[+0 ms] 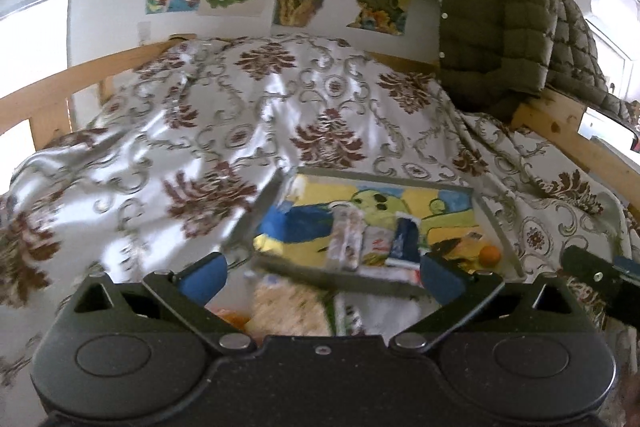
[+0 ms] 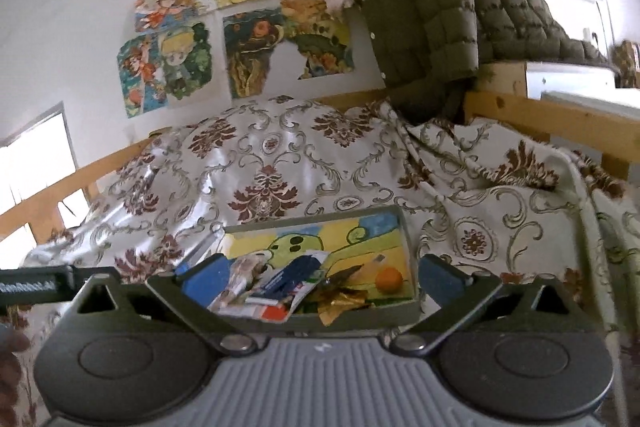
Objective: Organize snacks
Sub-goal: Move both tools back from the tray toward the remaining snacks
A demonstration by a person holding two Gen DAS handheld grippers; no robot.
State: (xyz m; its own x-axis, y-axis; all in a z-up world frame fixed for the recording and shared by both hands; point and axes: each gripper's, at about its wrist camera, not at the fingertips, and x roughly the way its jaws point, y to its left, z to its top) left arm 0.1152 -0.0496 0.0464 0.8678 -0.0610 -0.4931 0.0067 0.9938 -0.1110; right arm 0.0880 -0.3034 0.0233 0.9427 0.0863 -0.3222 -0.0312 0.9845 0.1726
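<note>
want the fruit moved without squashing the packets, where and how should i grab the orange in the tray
Grip the orange across its middle, coming from above. It is round and sits alone in the tray's corner by the right wall, so jaws set parallel to that wall likely fit. The gold wrapper lies close on its left.

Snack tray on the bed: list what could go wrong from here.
1. The tray sits on soft, rumpled bedding, so a nudge could tip it.
2. The orange lies loose by the tray's right wall and may roll.
3. A pale packet lies outside the tray beneath the open left gripper; it may get missed.
</note>
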